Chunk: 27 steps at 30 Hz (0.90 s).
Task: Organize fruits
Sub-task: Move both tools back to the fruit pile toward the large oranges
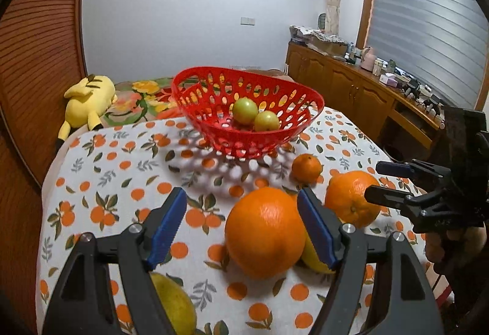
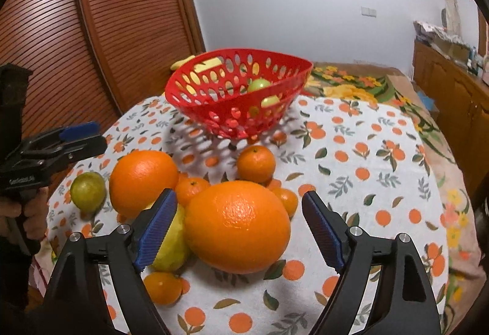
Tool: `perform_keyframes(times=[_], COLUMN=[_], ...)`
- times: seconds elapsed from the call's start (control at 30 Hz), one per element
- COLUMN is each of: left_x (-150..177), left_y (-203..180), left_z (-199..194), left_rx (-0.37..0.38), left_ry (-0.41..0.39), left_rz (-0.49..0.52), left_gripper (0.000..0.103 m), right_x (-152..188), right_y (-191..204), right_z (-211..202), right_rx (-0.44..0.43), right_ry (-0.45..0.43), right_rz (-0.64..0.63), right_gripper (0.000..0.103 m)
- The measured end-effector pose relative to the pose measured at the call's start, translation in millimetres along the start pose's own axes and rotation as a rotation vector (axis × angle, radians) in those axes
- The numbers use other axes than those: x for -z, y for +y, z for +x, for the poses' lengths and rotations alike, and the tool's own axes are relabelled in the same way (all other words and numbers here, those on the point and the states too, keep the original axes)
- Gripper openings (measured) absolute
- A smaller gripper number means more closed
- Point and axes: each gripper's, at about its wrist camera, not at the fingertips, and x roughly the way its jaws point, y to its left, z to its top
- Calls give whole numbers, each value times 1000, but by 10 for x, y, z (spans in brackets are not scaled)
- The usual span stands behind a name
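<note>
A: We had our left gripper [image 1: 241, 228] spread wide, a big round orange [image 1: 264, 232] lying loose between its blue pads, against the right one.

B: And our right gripper [image 2: 240, 231] stood wide too, around another large orange [image 2: 238, 226], pads clear of it.

A: Beyond them we saw the red perforated plastic basket [image 1: 244, 139] on the orange-print tablecloth [image 1: 122, 164], two green fruits [image 1: 244, 110] inside.

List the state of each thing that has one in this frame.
Basket: upright on the table, holds two green fruits.
Left gripper: open, large orange between its fingers, not pressed.
Right gripper: open, another large orange between its fingers, not gripped.
</note>
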Motion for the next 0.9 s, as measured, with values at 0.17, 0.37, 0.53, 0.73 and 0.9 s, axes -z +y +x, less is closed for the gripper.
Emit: perform_keyframes(times=[0.17, 0.37, 0.53, 0.73, 0.9], left_x=[93, 148, 172, 205, 236], left_y=[7, -34, -68, -163, -218], left_z=[-20, -49, -18, 154, 278], left_rx=[-16, -48, -17, -6, -9], left_ry=[-5, -31, -24, 22, 54], left_rz=[-9, 21, 32, 45, 48], left_gripper=[76, 76, 76, 76, 76], right_x=[61, 117, 127, 119, 108], right_y=[18, -29, -81, -77, -67], right_z=[49, 141, 183, 222, 239], right_rx=[-3, -6, -38, -49, -51], right_ry=[2, 17, 22, 31, 35], right_rz=[5, 22, 59, 65, 69], right_gripper=[86, 88, 90, 91, 91])
